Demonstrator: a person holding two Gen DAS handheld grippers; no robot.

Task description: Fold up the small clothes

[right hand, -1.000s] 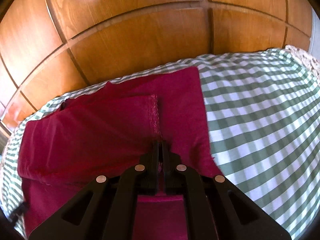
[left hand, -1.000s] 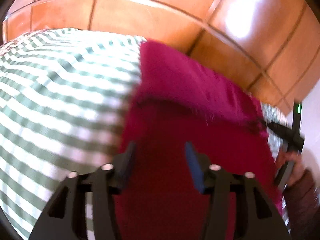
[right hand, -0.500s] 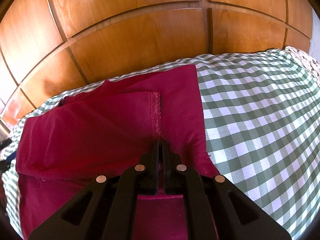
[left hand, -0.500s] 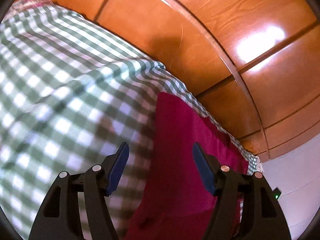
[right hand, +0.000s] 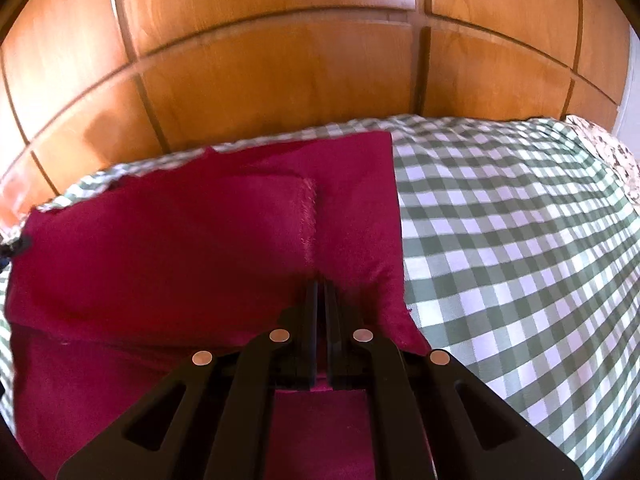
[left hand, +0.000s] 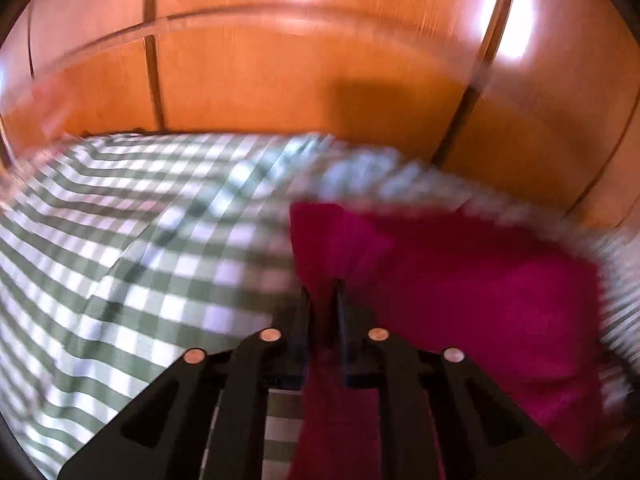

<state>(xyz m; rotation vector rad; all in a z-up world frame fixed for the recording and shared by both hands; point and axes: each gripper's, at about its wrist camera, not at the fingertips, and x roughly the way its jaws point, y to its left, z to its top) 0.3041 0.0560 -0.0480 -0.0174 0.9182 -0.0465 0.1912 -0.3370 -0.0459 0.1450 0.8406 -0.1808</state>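
Tongs, right: right tongs (right hand: 320, 284) are pinched together on the near edge of the crimson garment (right hand: 180, 248), close beside its stitched hem (right hand: 309, 216); this grip probably anchors one side for a fold.
Tongs, left: left tongs (left hand: 323, 292) are nearly closed with a ridge of the same cloth caught between the jaws, at the garment's left edge; it looks like the matching hold on the other side.
Garment: it lies spread on the green-and-white checked cloth (right hand: 500, 240), one layer already doubled over another, its far corner near the cloth's back edge. Two holds on the near side suggest the near part is about to be carried over.
Surface: whether a bed or a counter lies under the checked cloth cannot be told.
Background: wooden panelling (right hand: 280, 72) rises just behind.
Hard to see: the left view is badly smeared by motion, so the cloth's folds there are unclear. The tong bodies hide the garment's nearest part in both views, and what kind of garment it is cannot be made out.
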